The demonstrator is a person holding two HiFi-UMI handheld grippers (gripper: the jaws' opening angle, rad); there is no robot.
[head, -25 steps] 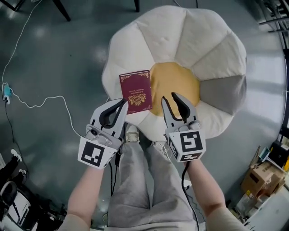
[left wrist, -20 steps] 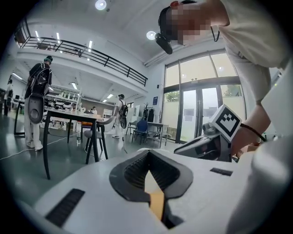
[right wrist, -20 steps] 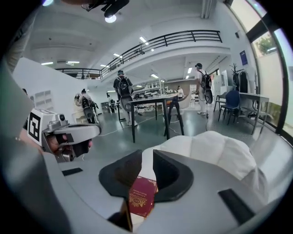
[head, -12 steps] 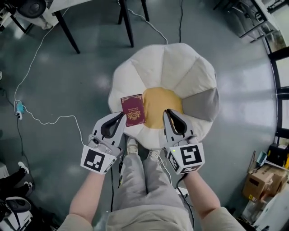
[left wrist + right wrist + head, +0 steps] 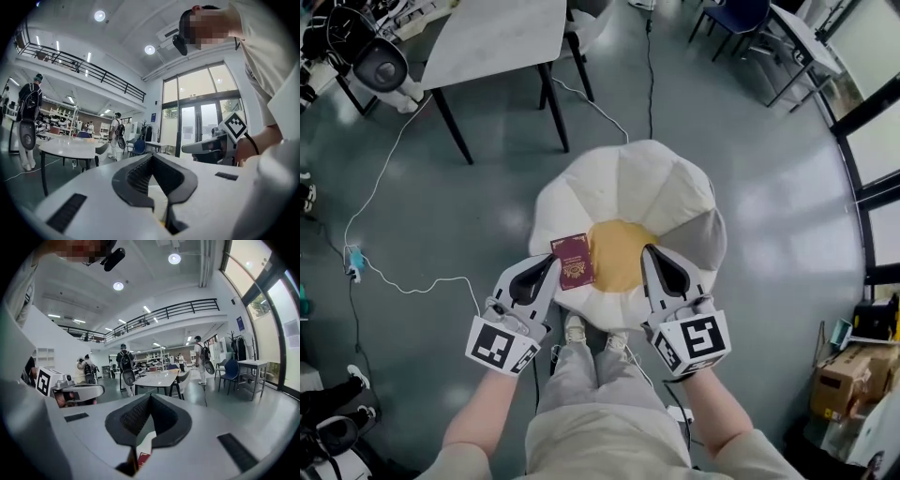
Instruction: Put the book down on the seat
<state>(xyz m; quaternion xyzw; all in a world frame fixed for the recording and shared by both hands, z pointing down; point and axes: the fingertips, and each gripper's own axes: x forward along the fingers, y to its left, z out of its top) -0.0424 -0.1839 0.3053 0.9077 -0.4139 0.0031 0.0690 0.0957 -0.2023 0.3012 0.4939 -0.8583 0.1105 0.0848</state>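
The book point(image 5: 572, 261), dark red with a gold ornament on its cover, is laid flat on the seat point(image 5: 647, 183), a round flower-shaped cushion of white and grey petals. It is set on a white petal at the near left, with its right edge against the yellow centre point(image 5: 619, 255). It is held by neither gripper.

The left gripper point(image 5: 551, 263) is kept closed, its 2 jaws brought together at the tips, and nothing is gripped between them. The right gripper point(image 5: 648, 251) is likewise closed: its jaws have just been closing, their tips are met, and nothing is caught between them. Both grippers are carried side by side over the near edge of the seat, 1 in each hand. In the head view the left gripper's tip is seen just beside the book's left edge; through the gap under the right gripper's jaws a sliver of the red cover is shown.

The person's shoes point(image 5: 574, 328) are planted on the grey floor just before the seat. A white cable point(image 5: 412, 284) is trailed across the floor at the left, a table point(image 5: 492, 37) is placed beyond the seat, and a cardboard box point(image 5: 836, 380) is set at the far right.
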